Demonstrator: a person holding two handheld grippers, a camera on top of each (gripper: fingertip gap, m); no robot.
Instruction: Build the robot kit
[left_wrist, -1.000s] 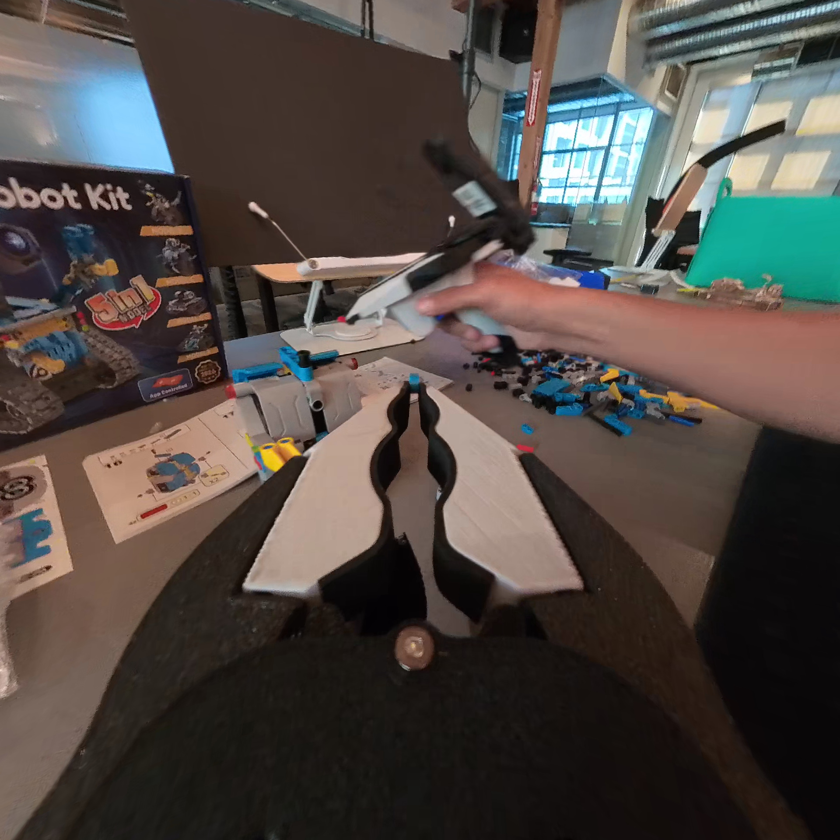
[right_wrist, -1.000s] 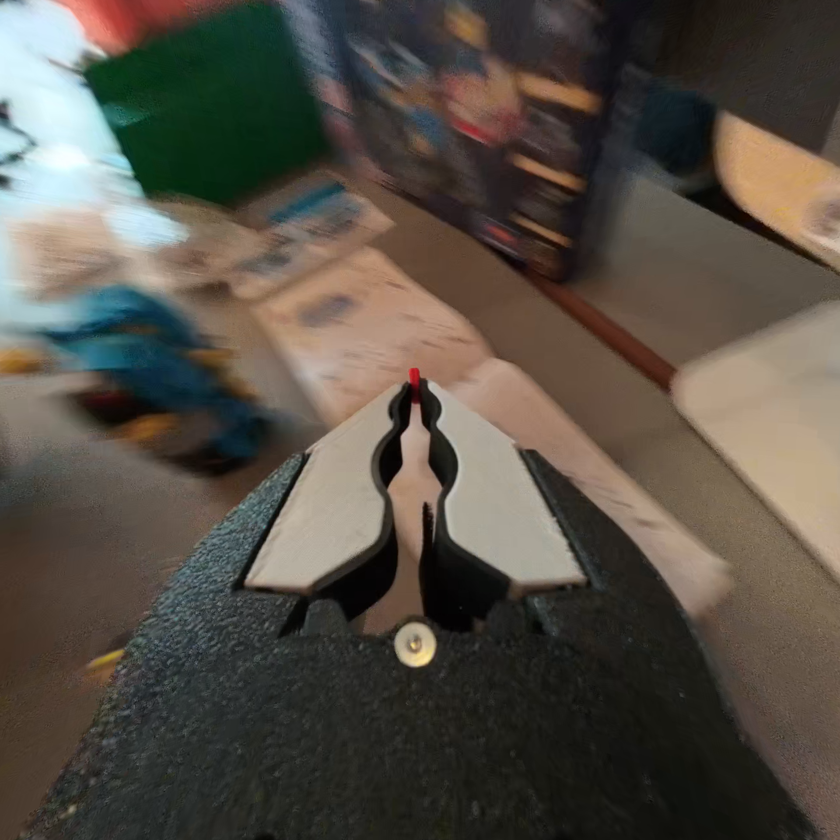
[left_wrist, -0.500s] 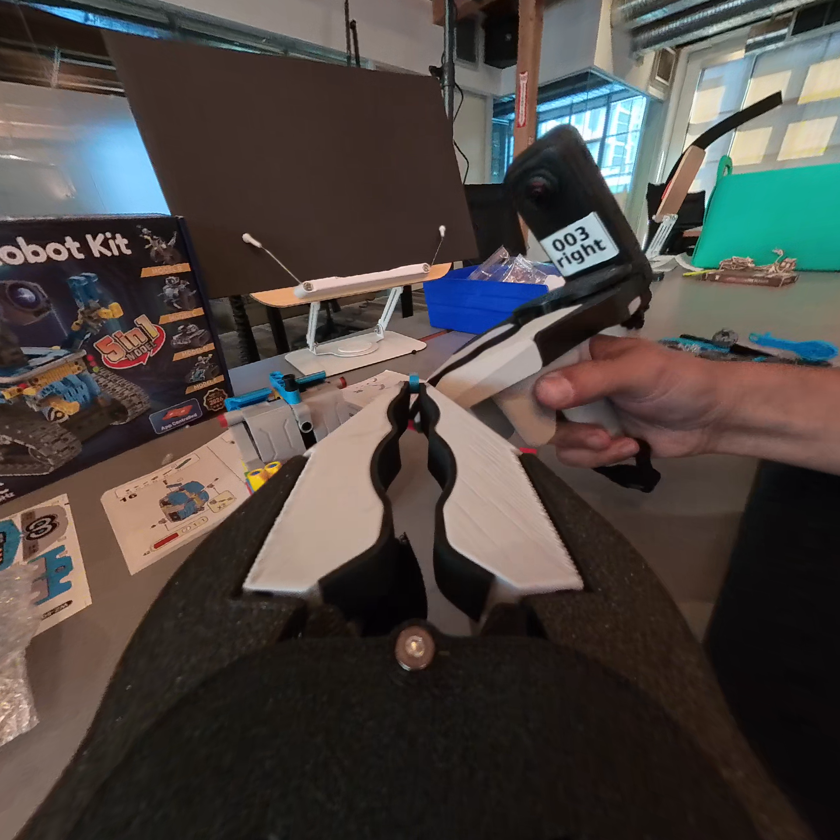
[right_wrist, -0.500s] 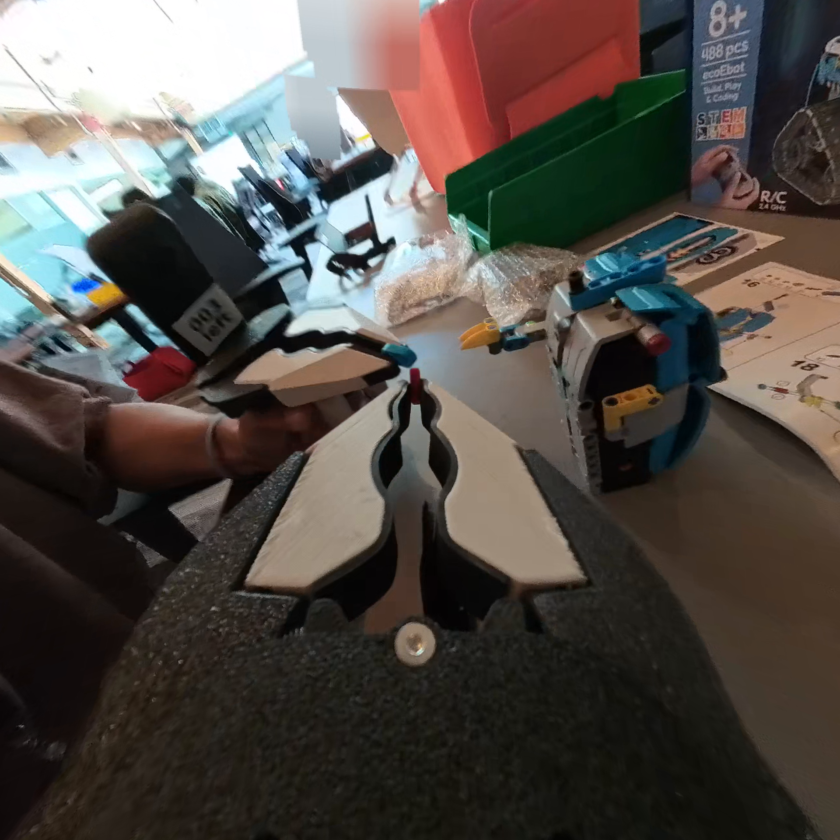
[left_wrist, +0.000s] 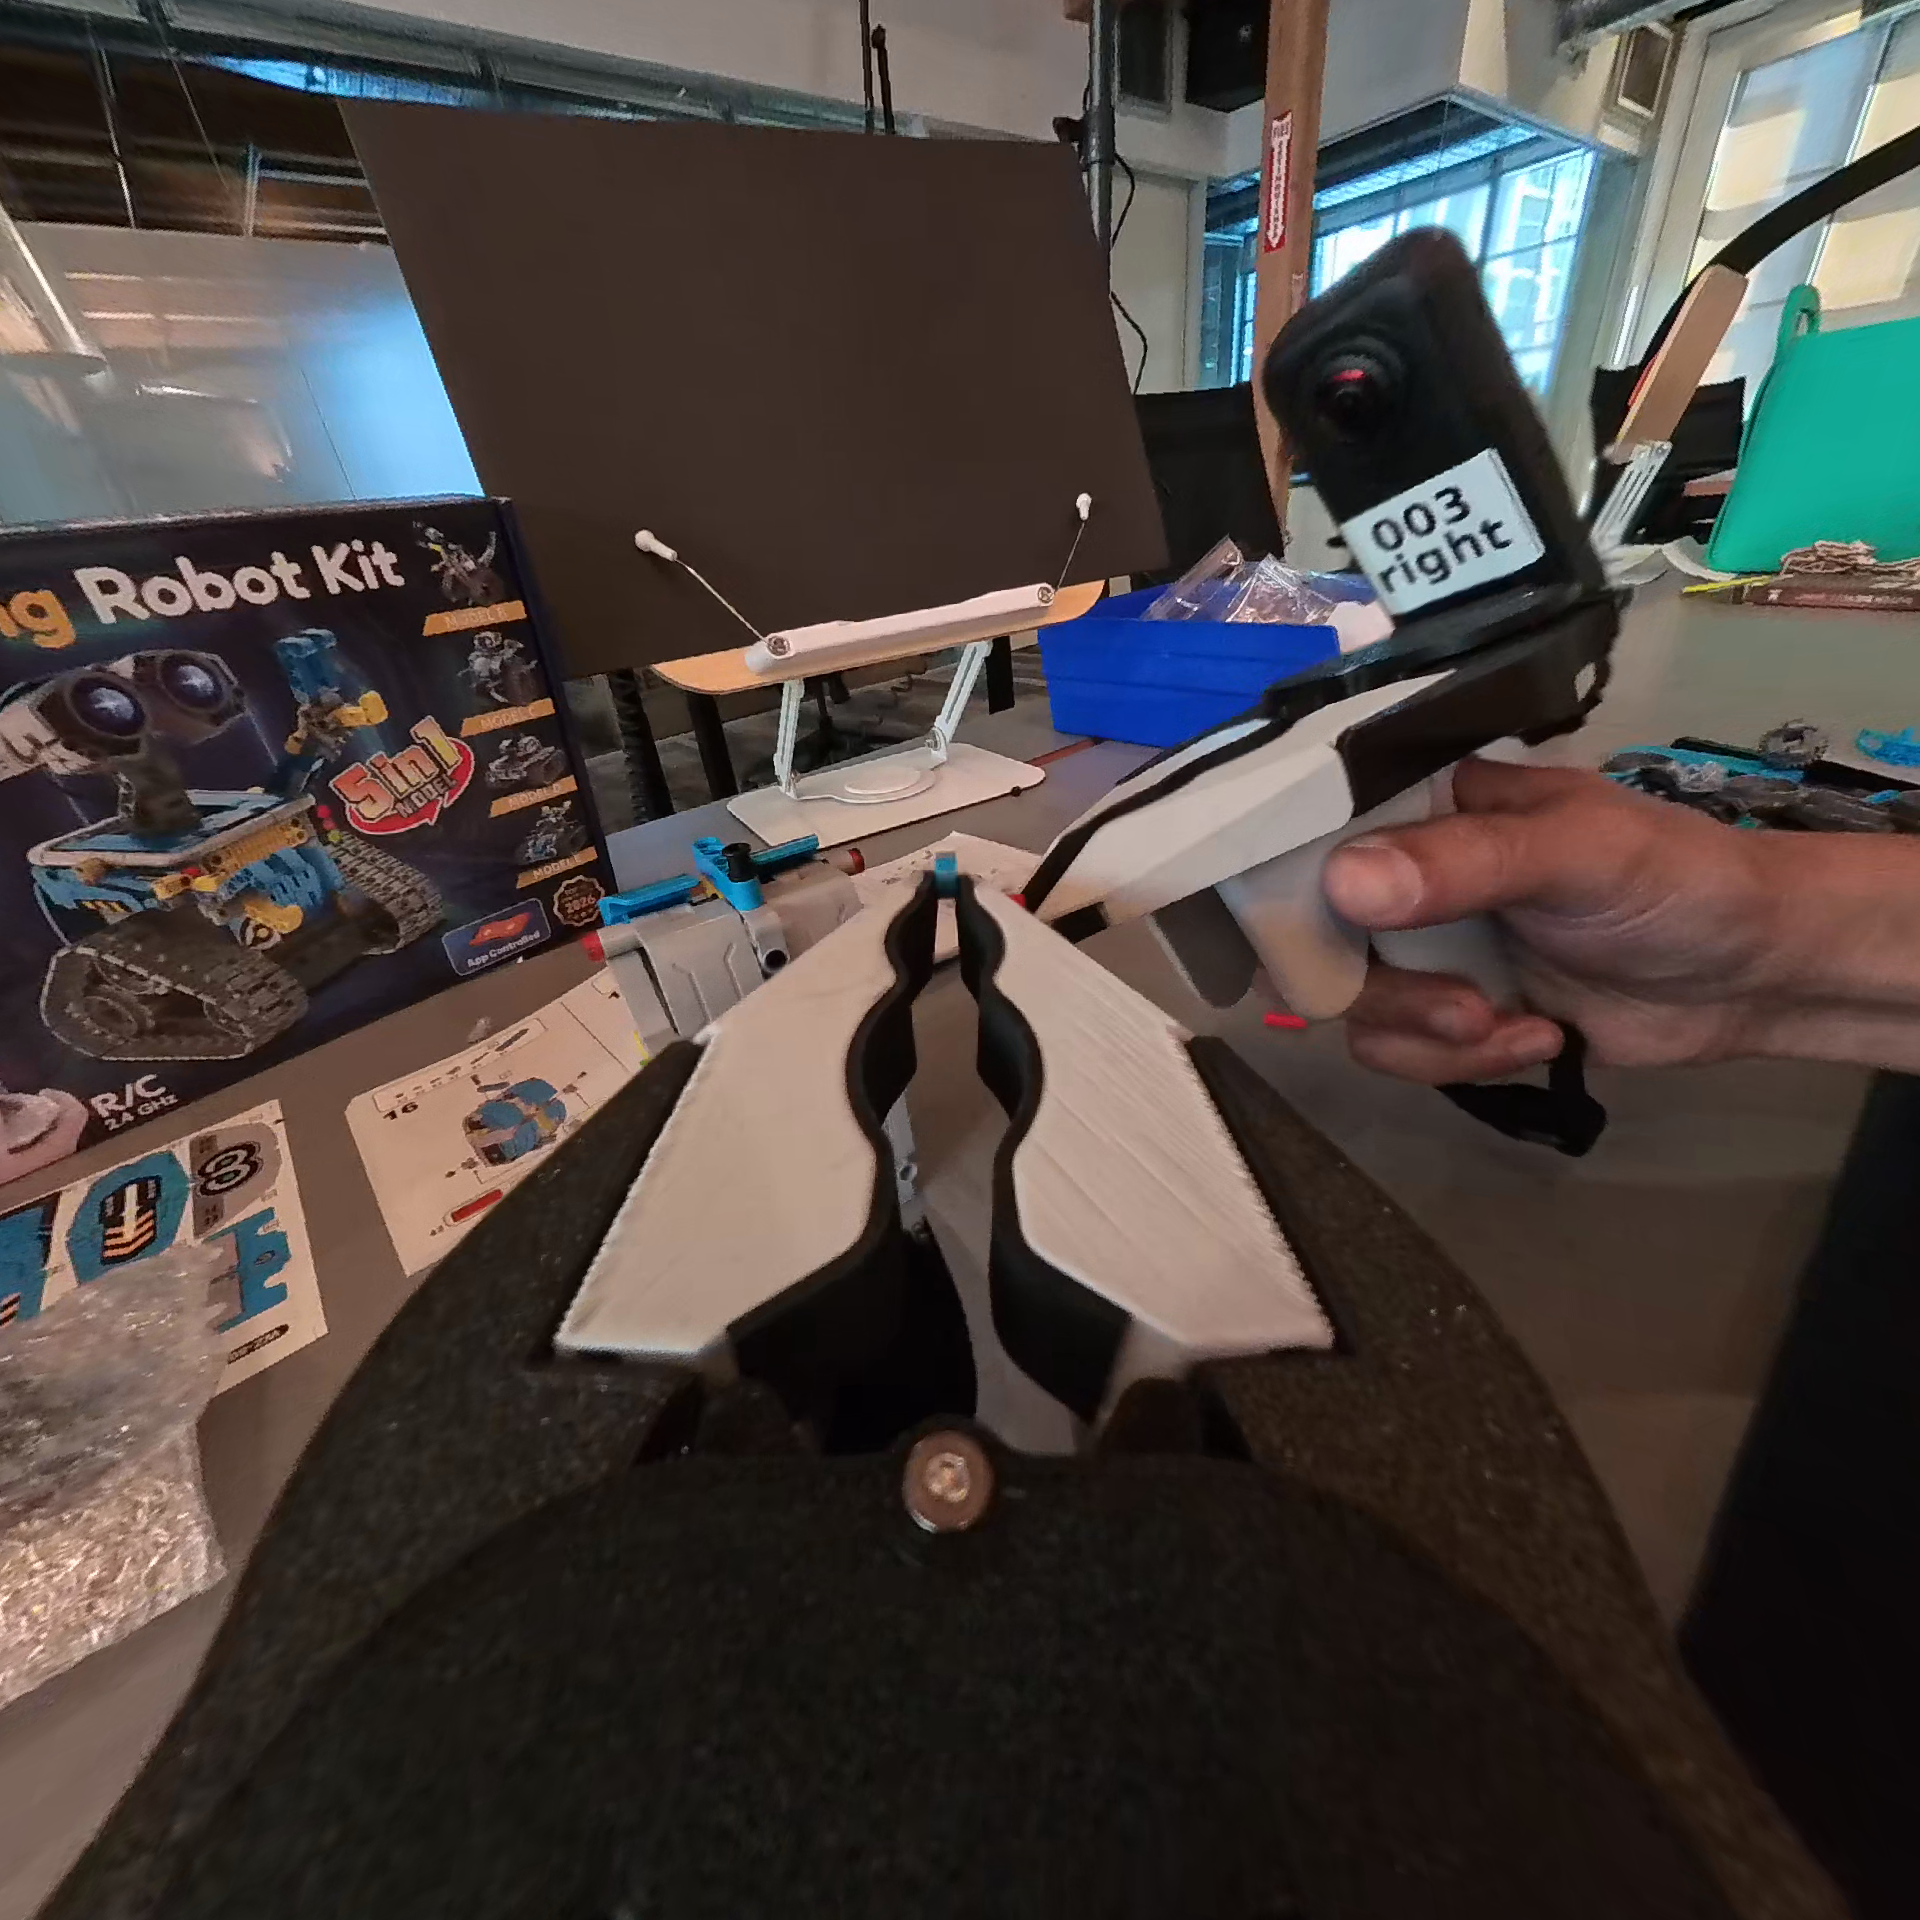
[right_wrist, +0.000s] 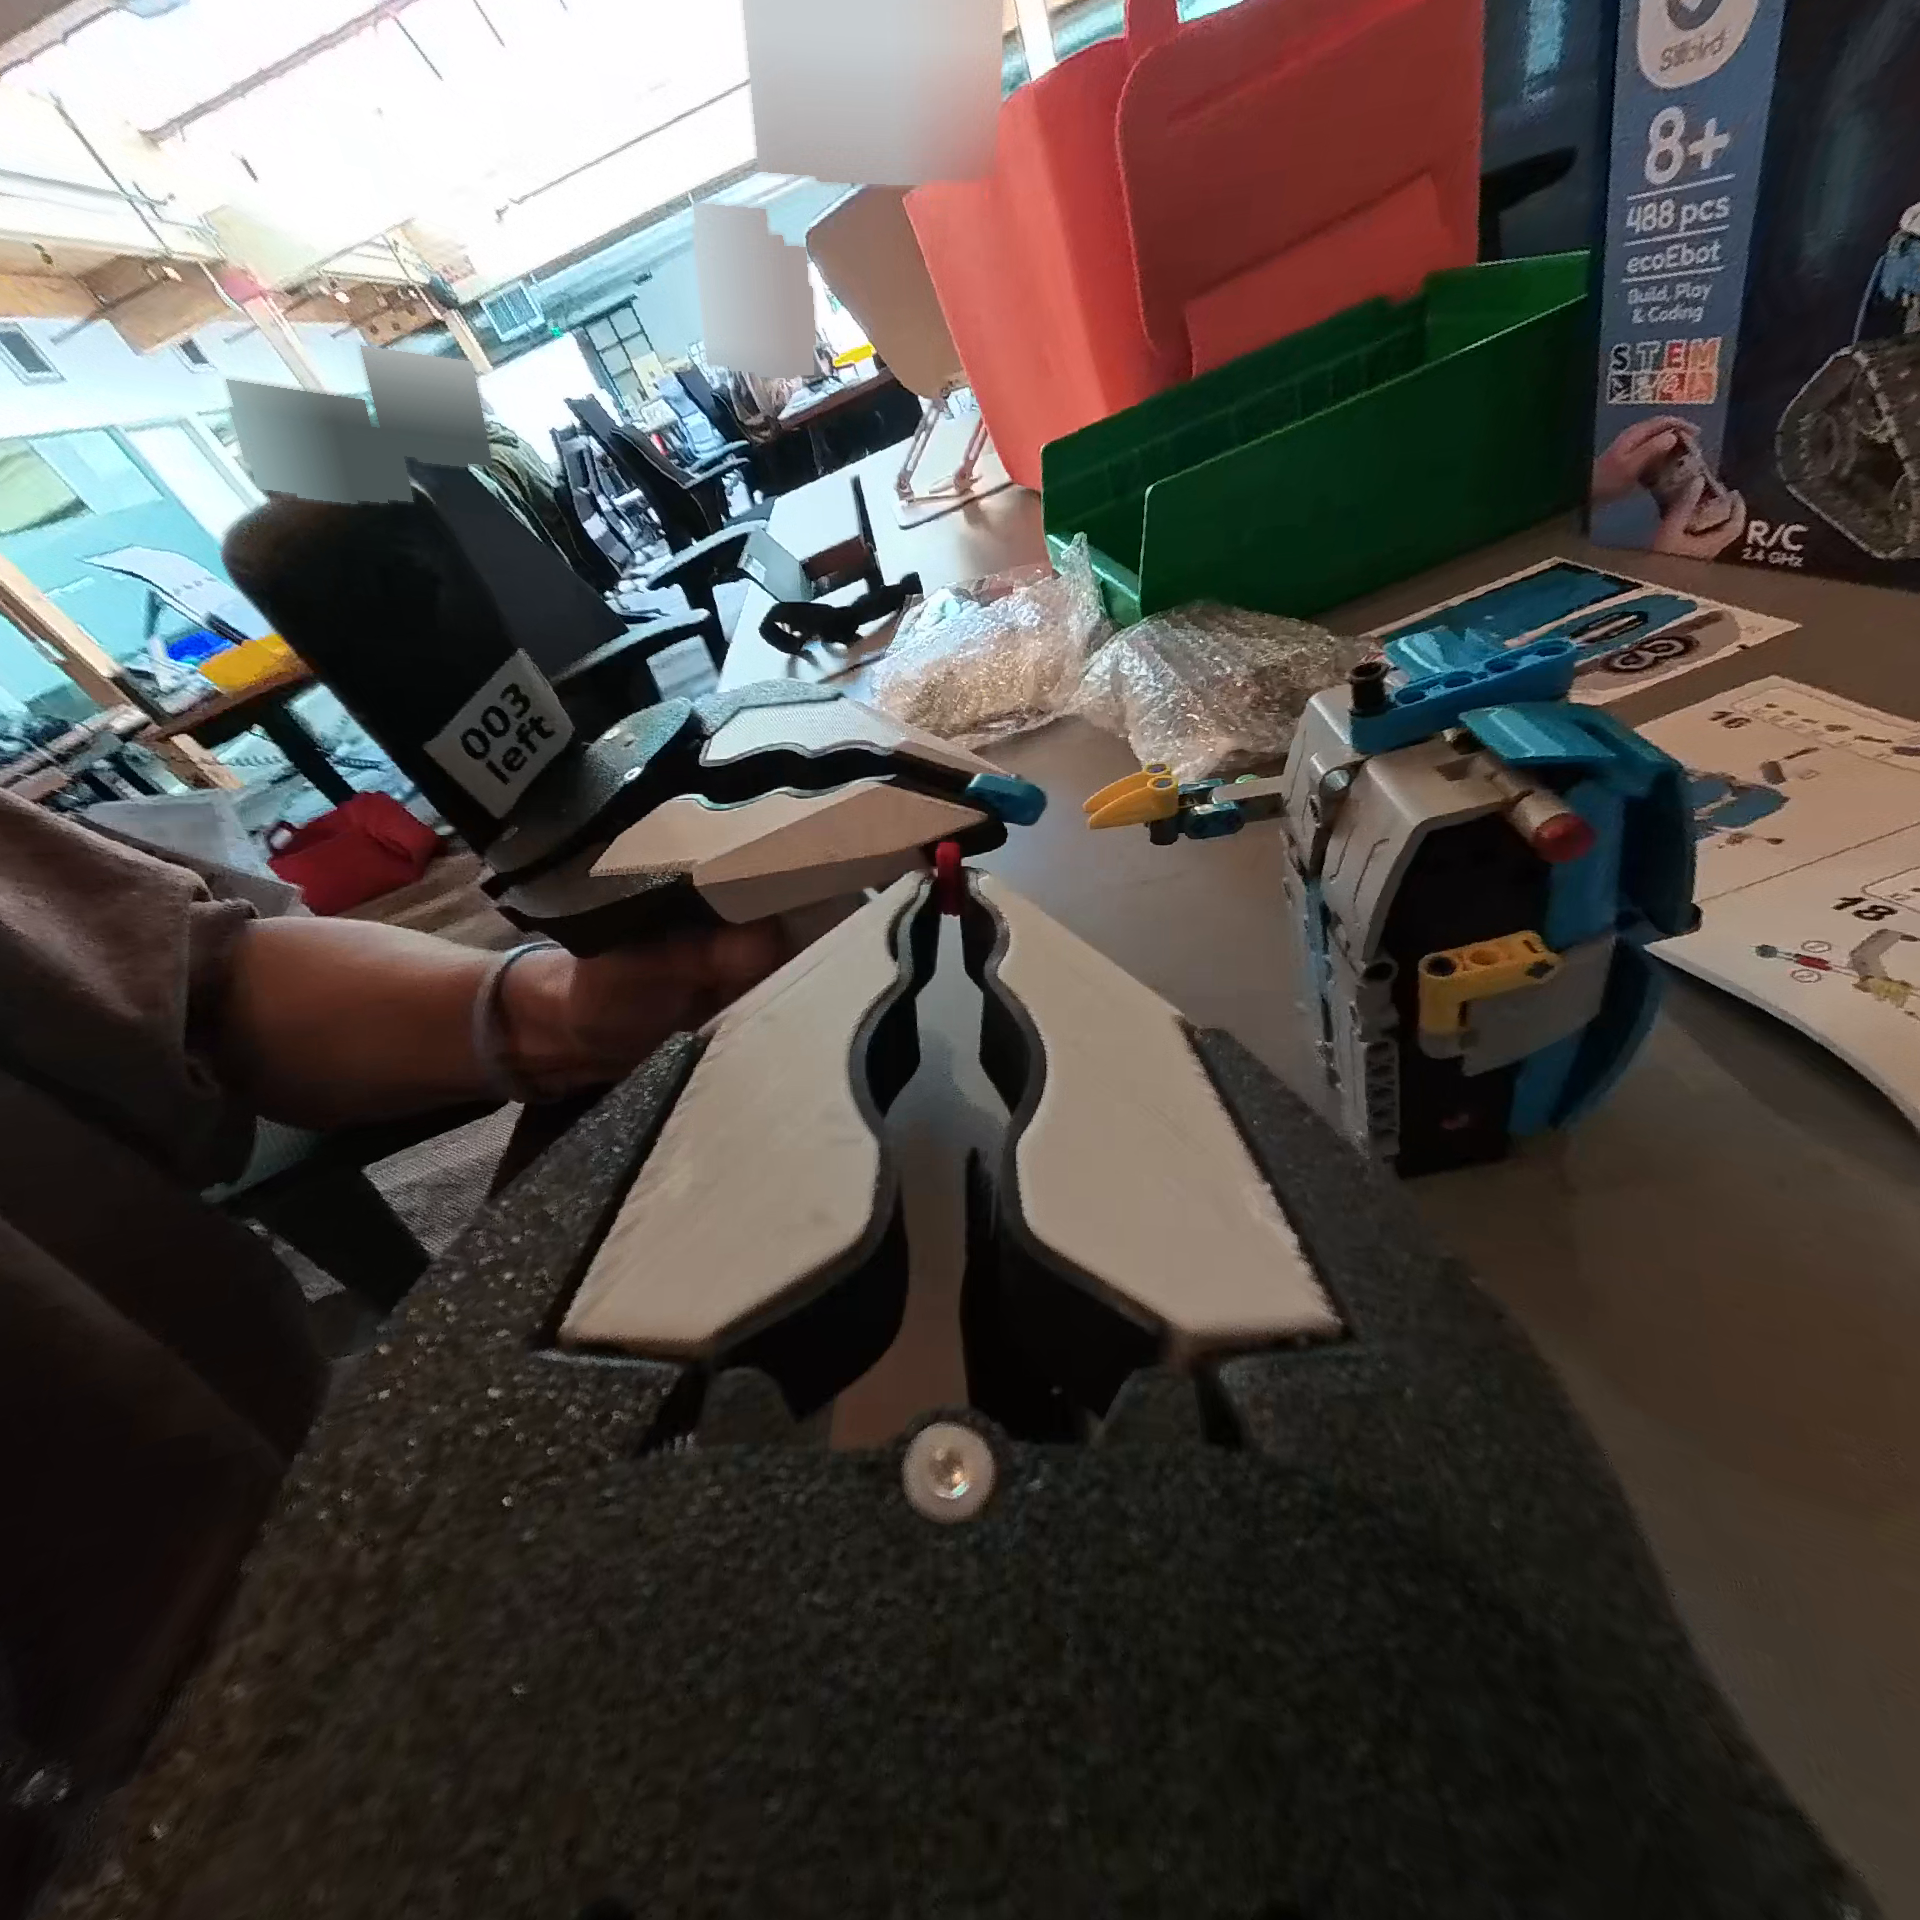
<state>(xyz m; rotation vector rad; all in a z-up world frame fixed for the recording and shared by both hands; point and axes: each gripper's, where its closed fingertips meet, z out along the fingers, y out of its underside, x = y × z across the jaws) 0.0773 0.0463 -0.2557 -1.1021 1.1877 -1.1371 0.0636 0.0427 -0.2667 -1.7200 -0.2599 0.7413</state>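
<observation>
My left gripper (left_wrist: 943, 902) is shut on a small blue piece (left_wrist: 945, 869) at its tips; it also shows in the right wrist view (right_wrist: 977, 805), held by a hand. My right gripper (right_wrist: 945, 902) is shut on a small red pin (right_wrist: 945, 864). In the left wrist view the right gripper (left_wrist: 1029, 902) is held by a hand, its tip close beside the blue piece. The two gripper tips almost meet above the table. A part-built grey, blue and black toy robot model (right_wrist: 1475, 935) stands just to the right of both tips; it also shows behind the left gripper's fingers (left_wrist: 717, 940).
A robot kit box (left_wrist: 260, 779) stands at the left, with instruction sheets (left_wrist: 457, 1153) and bubble wrap (left_wrist: 94, 1455) before it. A black board on a white stand (left_wrist: 883, 748), a blue bin (left_wrist: 1174, 675), a green bin (right_wrist: 1330, 499) and loose parts (left_wrist: 1766, 779) lie around. A red pin (left_wrist: 1285, 1021) lies on the table. Both grippers' tips are close together, under 4 cm apart.
The right gripper has swung from over the loose parts at the far right to my left gripper's tip, carrying the red pin. The left gripper has barely moved.
</observation>
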